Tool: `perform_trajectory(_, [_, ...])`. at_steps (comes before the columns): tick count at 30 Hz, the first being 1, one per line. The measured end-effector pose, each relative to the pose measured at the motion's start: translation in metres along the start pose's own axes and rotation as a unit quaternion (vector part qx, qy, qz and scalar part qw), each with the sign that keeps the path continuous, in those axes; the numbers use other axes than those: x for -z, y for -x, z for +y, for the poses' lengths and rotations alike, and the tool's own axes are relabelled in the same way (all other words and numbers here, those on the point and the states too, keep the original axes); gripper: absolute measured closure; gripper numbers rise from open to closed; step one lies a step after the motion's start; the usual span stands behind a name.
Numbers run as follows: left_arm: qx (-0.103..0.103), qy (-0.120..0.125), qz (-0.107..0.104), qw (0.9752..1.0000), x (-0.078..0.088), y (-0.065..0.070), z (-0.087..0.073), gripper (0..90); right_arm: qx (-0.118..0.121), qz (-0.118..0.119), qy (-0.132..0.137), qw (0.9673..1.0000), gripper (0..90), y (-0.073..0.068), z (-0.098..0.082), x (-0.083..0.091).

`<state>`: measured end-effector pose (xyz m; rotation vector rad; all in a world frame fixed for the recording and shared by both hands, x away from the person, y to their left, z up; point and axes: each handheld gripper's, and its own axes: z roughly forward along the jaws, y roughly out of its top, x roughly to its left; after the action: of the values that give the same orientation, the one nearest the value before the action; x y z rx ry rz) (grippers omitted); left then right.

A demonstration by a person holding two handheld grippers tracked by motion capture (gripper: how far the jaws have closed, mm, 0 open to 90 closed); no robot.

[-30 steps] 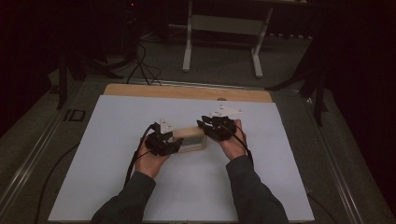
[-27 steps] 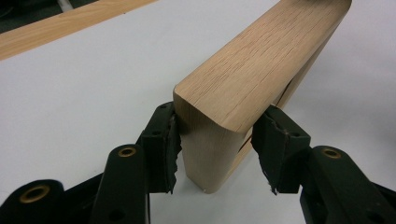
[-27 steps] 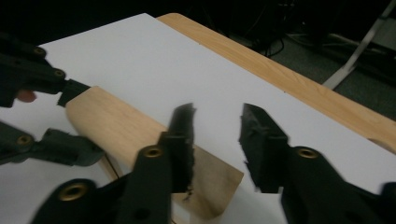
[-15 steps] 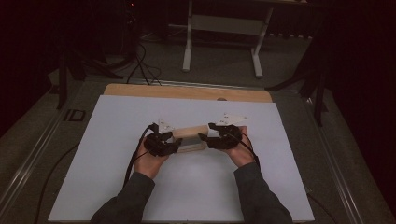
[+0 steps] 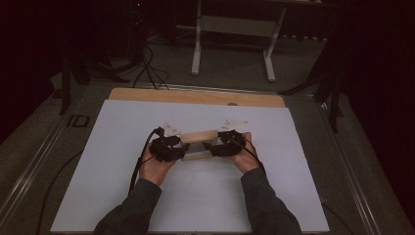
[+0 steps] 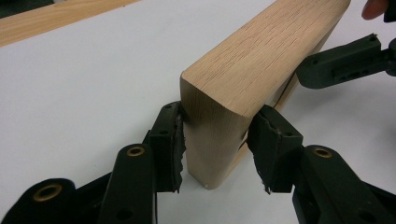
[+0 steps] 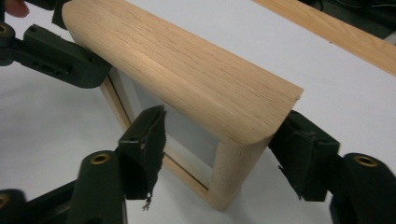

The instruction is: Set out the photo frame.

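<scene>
- A wooden frame point(image 5: 197, 145) stands on edge on the white sheet point(image 5: 112, 147) that covers the bench point(image 5: 195, 96), near the middle of the sheet, with a pale panel set inside its wooden border.
- The left gripper point(image 5: 169, 148) is at the frame's left end. In the left gripper view its jaws straddle the frame's end post point(image 6: 219, 135); the left pad point(image 6: 170, 144) is just at the wood, the right pad point(image 6: 268, 149) stands slightly off it. The jaws have just been closing in, with the frame between them, not yet clamped.
- The right gripper point(image 5: 225, 146) is at the frame's right end. Its jaws have opened wide and sit either side of the corner point(image 7: 233, 172), with gaps visible at both pads.
- No brand, label or writing can be read on the frame, the grippers or the sheet.
</scene>
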<state>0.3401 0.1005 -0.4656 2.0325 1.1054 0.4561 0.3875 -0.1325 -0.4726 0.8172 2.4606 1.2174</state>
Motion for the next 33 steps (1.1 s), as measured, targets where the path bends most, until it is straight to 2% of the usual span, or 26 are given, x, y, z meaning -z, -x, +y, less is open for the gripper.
perform_trajectory(8, [0.019,0.001,0.001,0.9998,-0.002,-0.011,0.003,53.4,-0.011,-0.003,0.008,0.9999,42.3,-0.001,0.002,-0.005])
perform_trajectory(13, [0.023,0.002,0.001,0.9997,-0.002,-0.019,0.004,51.9,-0.014,-0.006,0.005,0.9999,43.3,-0.003,0.006,-0.009])
perform_trajectory(16, [0.022,0.001,0.0,0.9998,-0.002,-0.022,0.005,51.1,-0.012,-0.008,0.005,0.9999,42.9,-0.006,0.007,-0.012])
perform_trajectory(20, [0.001,-0.011,0.004,0.9999,-0.006,-0.022,0.01,50.0,-0.015,-0.011,0.006,0.9998,42.9,-0.005,0.008,-0.012])
perform_trajectory(33, [0.006,0.0,-0.01,0.9999,-0.015,-0.022,0.015,48.8,-0.029,-0.017,0.004,0.9994,41.7,0.002,0.006,-0.008])
